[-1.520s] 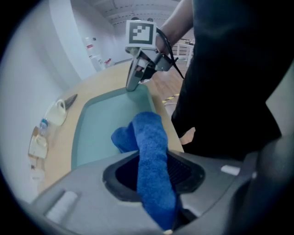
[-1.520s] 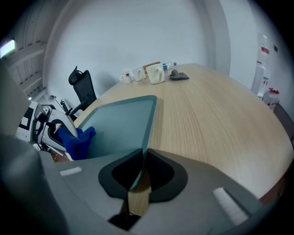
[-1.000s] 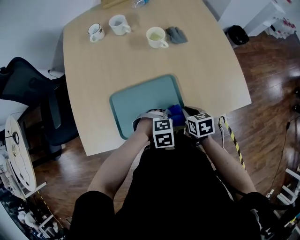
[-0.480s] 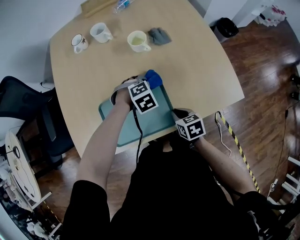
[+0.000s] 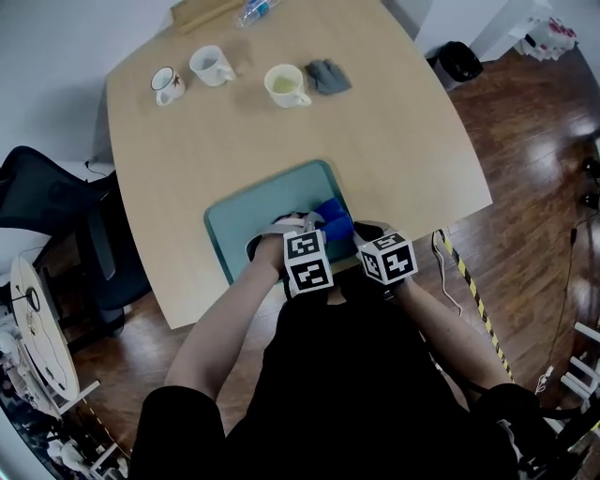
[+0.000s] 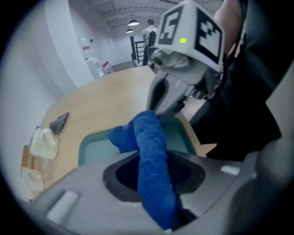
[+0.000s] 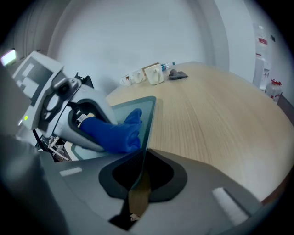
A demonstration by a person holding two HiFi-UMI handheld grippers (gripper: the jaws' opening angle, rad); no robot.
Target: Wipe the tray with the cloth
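A teal tray (image 5: 248, 225) lies on the wooden table near its front edge. My left gripper (image 5: 319, 225) is shut on a blue cloth (image 5: 336, 223), which rests on the tray's near right corner. The left gripper view shows the cloth (image 6: 149, 151) clamped between my jaws and draped onto the tray (image 6: 92, 144). My right gripper (image 5: 364, 234) is beside it, shut on the tray's right rim (image 7: 149, 121), whose thin edge runs between the jaws of this gripper (image 7: 139, 176). The cloth (image 7: 115, 131) lies just left of them.
Three mugs (image 5: 169, 82) (image 5: 210, 64) (image 5: 284, 84) and a grey rag (image 5: 328, 75) stand along the table's far side, with a bottle (image 5: 255, 9) behind them. A black chair (image 5: 56, 216) is at the table's left. Bare tabletop (image 5: 403, 150) lies to the tray's right.
The left gripper carried the cloth out to the tray's far right corner, then drew it back to the near right corner. The right gripper stayed on the tray's rim.
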